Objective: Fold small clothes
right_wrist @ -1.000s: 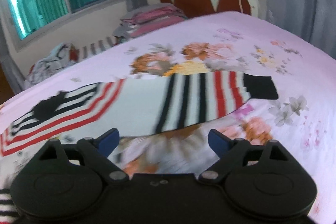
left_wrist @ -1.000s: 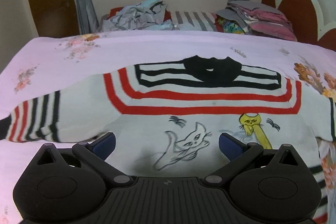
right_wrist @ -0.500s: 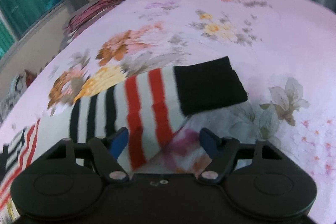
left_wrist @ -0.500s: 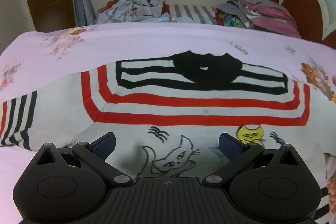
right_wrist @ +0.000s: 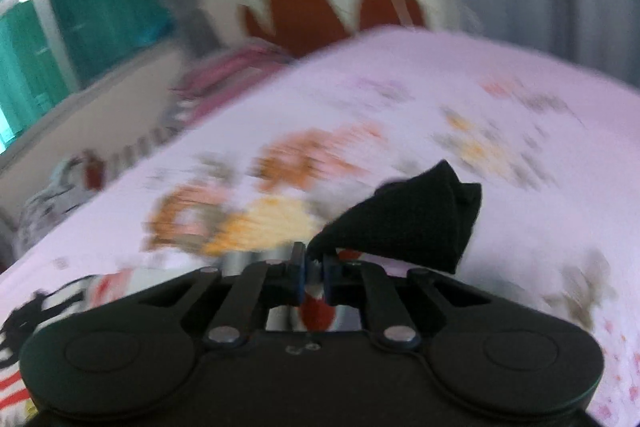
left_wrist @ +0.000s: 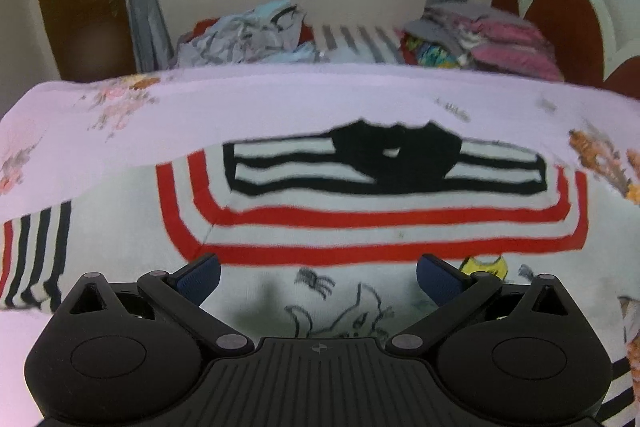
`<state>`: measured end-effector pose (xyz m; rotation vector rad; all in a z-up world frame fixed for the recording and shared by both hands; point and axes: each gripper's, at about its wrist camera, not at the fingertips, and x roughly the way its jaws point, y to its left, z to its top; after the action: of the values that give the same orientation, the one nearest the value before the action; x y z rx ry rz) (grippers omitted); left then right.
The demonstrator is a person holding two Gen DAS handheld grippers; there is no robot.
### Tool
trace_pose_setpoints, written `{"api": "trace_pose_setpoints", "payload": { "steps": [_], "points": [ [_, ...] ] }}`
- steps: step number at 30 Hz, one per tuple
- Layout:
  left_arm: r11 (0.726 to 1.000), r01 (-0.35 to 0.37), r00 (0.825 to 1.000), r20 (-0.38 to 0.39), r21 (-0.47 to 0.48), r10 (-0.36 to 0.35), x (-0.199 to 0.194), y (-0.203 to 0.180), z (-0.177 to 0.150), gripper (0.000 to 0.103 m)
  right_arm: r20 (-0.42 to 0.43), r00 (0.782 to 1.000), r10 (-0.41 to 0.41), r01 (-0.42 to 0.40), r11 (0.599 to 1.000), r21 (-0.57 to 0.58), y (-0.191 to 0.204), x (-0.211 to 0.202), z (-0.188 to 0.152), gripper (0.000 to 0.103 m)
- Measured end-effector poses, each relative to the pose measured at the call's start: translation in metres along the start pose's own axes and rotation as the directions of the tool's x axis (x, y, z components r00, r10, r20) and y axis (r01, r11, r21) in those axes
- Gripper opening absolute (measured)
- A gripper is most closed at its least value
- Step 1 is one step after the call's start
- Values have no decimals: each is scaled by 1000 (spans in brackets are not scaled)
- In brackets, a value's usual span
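Observation:
A small white sweater (left_wrist: 320, 235) with red and black stripes, a black collar and cat drawings lies spread flat on the bed. My left gripper (left_wrist: 318, 277) hovers open over its chest, nothing between the blue pads. In the right wrist view my right gripper (right_wrist: 314, 277) is shut on the sweater's sleeve, near its black cuff (right_wrist: 408, 223). The cuff is bunched and raised off the sheet. The sweater's striped body (right_wrist: 24, 359) shows at the lower left of that blurred view.
The pink floral bedsheet (left_wrist: 280, 107) covers the bed. Crumpled clothes (left_wrist: 244, 39) and a folded stack (left_wrist: 480, 39) lie beyond its far edge under the window. A scalloped brown headboard (right_wrist: 320, 7) stands at the right.
My right gripper slid along the sleeve to the cuff end, closed on it and lifted it. My left gripper moved a little over the sweater's chest and stayed open.

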<state>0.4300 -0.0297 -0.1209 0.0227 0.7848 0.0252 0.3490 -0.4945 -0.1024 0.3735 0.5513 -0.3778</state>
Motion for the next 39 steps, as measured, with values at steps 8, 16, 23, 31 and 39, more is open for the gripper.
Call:
{"api": "trace_pose_setpoints", "payload": {
  "steps": [8,16,23,31,39],
  "points": [
    [999,46,997,62,-22,-45,-5,32,10,103,-62,948,312,-318,932,-174,155,-18,-28,8],
    [986,119,993,-2,-119,-120,7,79,2,103,-269,876,400,-458,865,-206,251,6,-103,8],
    [968,216,975,-22,-127,-221,19,68,-5,103,-373,840,394,-488,849,-202,274,-1,-138,52],
    [907,397,904,-109,-139,-412,50,15,-13,103,-286,904,318,-402,861,-312,224,-48,-126,55],
    [854,422,882,-81,-306,-465,83,4,-24,70,-259,956,139,-213,935,-283,147,-40,-122,56]
  ]
}}
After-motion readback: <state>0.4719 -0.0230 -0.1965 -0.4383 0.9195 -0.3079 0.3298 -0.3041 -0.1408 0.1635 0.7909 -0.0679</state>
